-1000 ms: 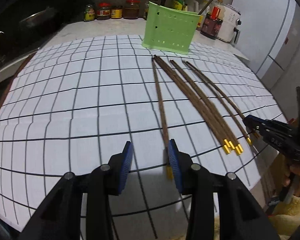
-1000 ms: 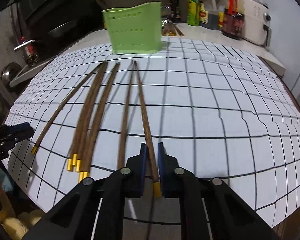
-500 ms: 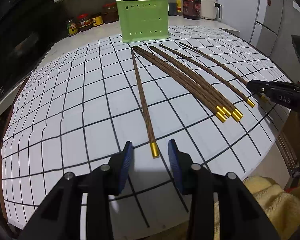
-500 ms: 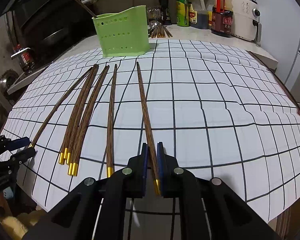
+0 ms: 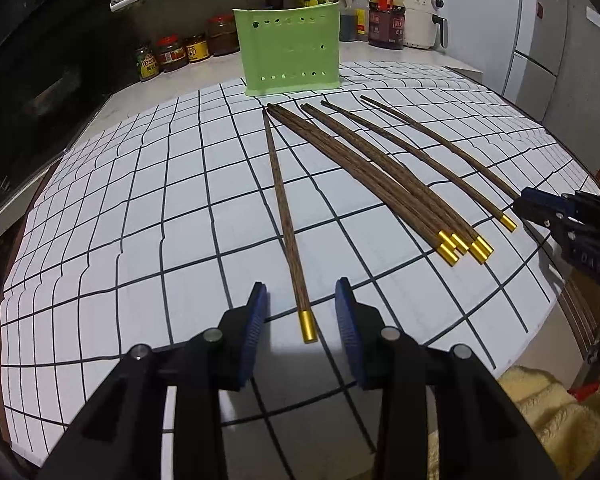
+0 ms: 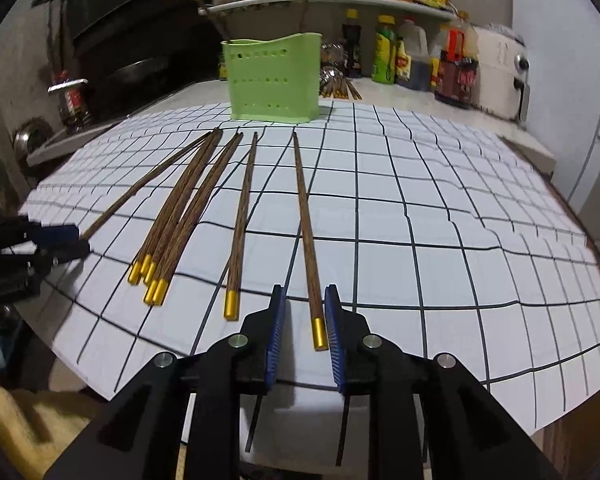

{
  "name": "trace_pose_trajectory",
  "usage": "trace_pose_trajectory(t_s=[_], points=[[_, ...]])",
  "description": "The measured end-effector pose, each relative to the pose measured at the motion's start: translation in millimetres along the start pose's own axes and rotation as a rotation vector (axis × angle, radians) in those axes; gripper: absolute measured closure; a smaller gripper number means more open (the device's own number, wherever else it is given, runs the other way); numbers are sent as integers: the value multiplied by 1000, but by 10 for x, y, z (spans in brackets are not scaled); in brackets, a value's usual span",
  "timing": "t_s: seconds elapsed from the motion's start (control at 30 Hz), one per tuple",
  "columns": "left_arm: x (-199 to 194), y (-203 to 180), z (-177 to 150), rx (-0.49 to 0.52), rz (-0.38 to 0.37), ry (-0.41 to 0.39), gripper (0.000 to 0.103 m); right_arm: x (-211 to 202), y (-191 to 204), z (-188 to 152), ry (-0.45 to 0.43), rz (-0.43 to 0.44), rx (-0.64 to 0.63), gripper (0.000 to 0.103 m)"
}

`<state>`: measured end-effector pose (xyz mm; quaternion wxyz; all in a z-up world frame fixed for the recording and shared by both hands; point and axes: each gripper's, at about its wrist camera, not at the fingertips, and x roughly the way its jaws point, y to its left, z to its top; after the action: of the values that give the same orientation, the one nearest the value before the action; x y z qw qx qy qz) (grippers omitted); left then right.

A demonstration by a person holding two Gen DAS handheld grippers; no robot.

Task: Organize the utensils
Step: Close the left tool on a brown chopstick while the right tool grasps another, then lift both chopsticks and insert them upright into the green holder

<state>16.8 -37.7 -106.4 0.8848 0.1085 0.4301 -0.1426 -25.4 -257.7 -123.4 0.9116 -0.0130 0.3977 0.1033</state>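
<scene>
Seven wooden chopsticks lie on the gridded mat (image 6: 440,216), all running lengthways from the near edge toward the far edge, gold caps at the near end and thin tips aimed at the green utensil holder (image 6: 274,78) standing upright just past the mat's far edge.

Over on the right, the right gripper (image 6: 303,332) sits low at the near edge, and its jaws have just been opening: the rightmost chopstick (image 6: 306,224) lies between the blue pads with its gold cap in the gap. It rests flat on the mat, and whether it touches the right pad cannot be told. It lies nearly straight away from the camera, tip leaning slightly left toward the holder.

Next to it, a lone chopstick (image 6: 242,224) lies roughly parallel, then a bundle of four chopsticks (image 6: 180,216) fans out, caps bunched together near the mat's near left edge.

The left gripper (image 5: 302,316) has its jaws spread with clear space either side of the leftmost chopstick (image 5: 285,216), whose cap lies between the pads, untouched. That stick points at the holder's left corner. Two chopsticks already stand inside the holder.
</scene>
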Motion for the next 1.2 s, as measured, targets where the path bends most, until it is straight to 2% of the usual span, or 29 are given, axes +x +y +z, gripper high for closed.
trace_pose_trajectory(t_s=[0.17,0.33,0.43,0.5,0.57,0.67,0.8,0.9,1.07,1.2], points=[[-12,-12,-23,-2,8,-7,68,-59,-77,-65,-8,32,8,79],[-32,-98,-60,41,3,-34,86,-56,-114,-90,-38,44,33,80],[-35,-129,-70,54,0,-42,90,-50,-110,-102,-55,41,35,80],[-30,-113,-68,47,5,-49,93,-49,-107,-113,-67,30,39,84],[-31,-67,-68,23,-10,-51,94,-53,-121,-120,-70,37,58,95],[-62,13,-52,-20,-19,-69,95,-62,-119,-115,-76,33,83,96],[-250,133,18,-60,-14,-150,96,-183,-160,-21,-113,59,122,96],[-517,237,117,-69,3,-261,96,-343,-189,119,-159,71,138,96],[-940,406,364,-91,10,-423,96,-711,-226,463,-270,89,153,96],[-1237,493,572,-98,31,-547,96,-947,-253,793,-320,83,165,96]])
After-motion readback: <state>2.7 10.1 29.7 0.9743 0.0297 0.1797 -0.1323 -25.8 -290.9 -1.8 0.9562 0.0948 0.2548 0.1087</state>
